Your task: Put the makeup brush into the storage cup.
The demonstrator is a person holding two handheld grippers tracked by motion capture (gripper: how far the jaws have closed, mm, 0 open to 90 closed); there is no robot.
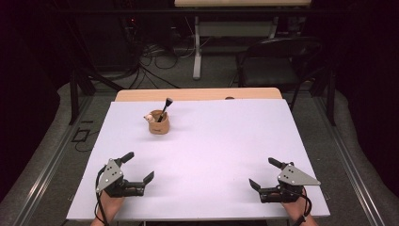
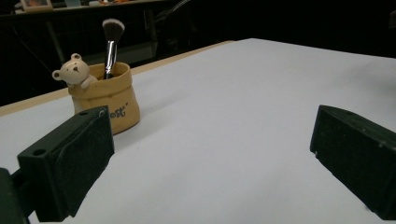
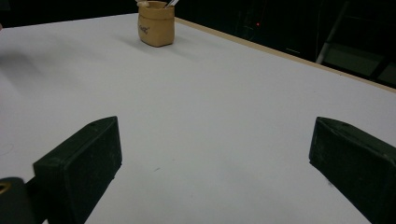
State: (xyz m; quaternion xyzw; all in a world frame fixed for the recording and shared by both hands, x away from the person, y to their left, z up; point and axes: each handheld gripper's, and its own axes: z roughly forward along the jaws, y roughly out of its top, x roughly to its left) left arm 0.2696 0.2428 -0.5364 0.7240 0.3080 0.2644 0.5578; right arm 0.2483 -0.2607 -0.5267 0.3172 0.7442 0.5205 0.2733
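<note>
Both my grippers sit low at the near edge of the table (image 1: pixel 226 141), well apart. Left gripper (image 1: pixel 140 167) near the left corner, fingers (image 2: pixel 70 163) spread wide, nothing between them. Right gripper (image 1: pixel 265 173) near the right corner, fingers (image 3: pixel 79 172) likewise wide apart and empty.

Table is covered by a white sheet; a strip of bare wood shows along the far edge.

The pot (image 1: pixel 159 125), tan and sack-shaped, stands upright on the far left part of the sheet, well away from both grippers. A small bear (image 2: pixel 74 71) figure hangs over its rim. A brush (image 2: pixel 111 44) stands in it, bristles up, leaning slightly. There is lettering on the pot's side; I cannot read it.

A dark chair (image 1: pixel 277 59) stands beyond the table.
</note>
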